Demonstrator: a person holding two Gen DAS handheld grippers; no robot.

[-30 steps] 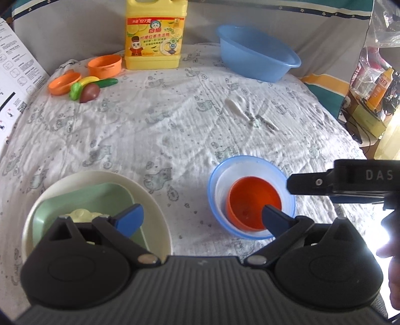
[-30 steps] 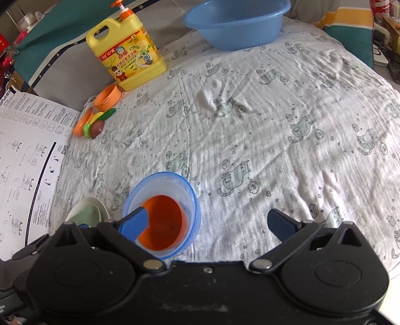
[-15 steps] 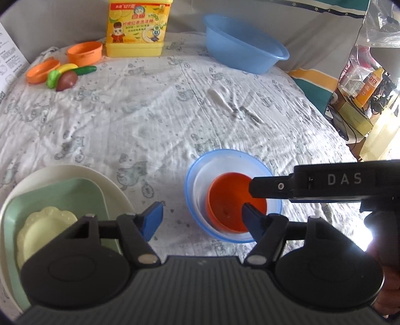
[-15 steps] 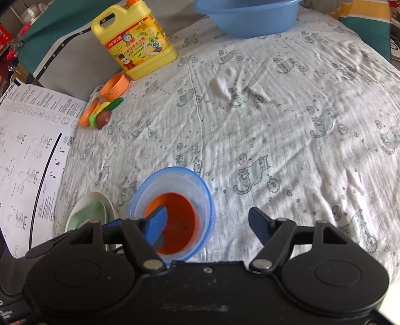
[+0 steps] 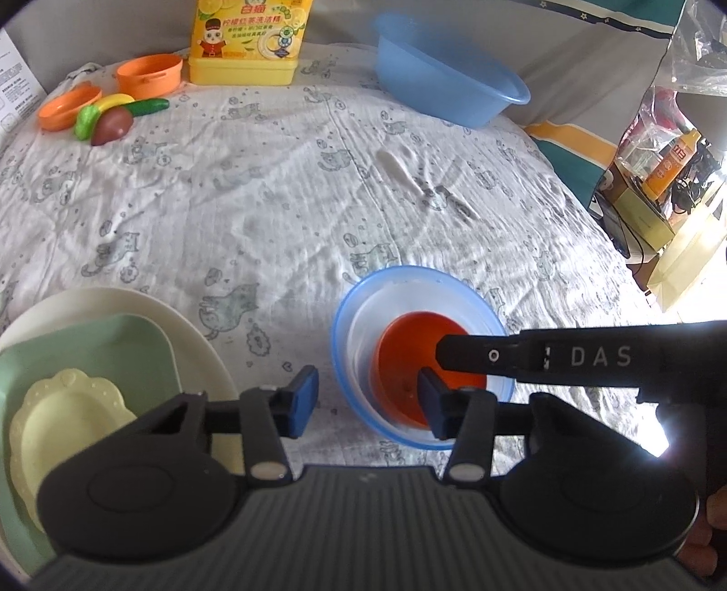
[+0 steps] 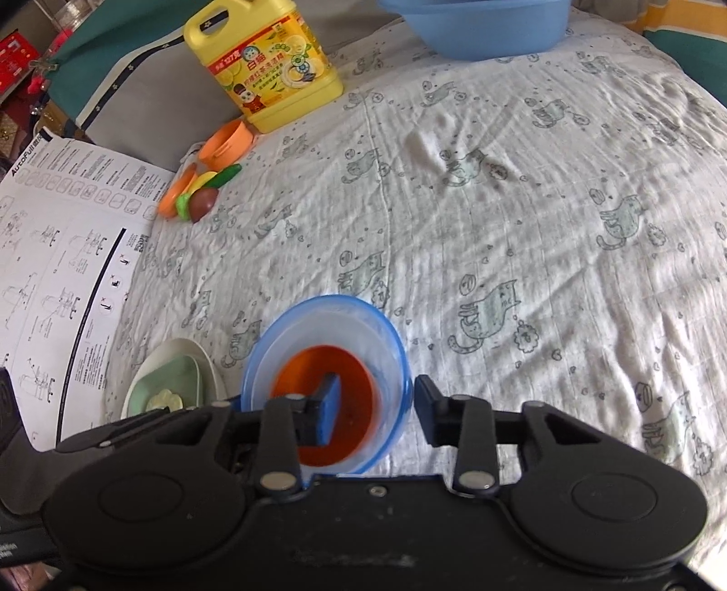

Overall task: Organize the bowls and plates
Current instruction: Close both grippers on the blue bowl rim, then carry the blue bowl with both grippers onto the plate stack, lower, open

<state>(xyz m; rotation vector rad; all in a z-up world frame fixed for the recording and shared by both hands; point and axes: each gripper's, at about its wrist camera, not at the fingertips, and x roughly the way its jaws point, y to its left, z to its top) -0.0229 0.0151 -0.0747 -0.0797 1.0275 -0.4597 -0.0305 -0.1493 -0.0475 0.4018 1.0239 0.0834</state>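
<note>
1. Left wrist view showed the task well along: a blue-rimmed bowl on the cloth-covered bench already held an orange bowl nested inside it.
2. Left of the blue-rimmed bowl sat a cream plate carrying a green square plate, with a small yellow scalloped dish on top.
3. Stacking looked done; what remained, I judged, was moving the bowl stack.
4. The left gripper had just been closing, half open, straddling the blue-rimmed bowl's near-left wall; I could not tell whether its pads pressed.
5. The right gripper had likewise been closing, straddling the right wall, contact unclear.
6. Far beyond the blue-rimmed bowl stood an empty blue basin, a yellow detergent jug and orange toy pots with toy vegetables.
</note>
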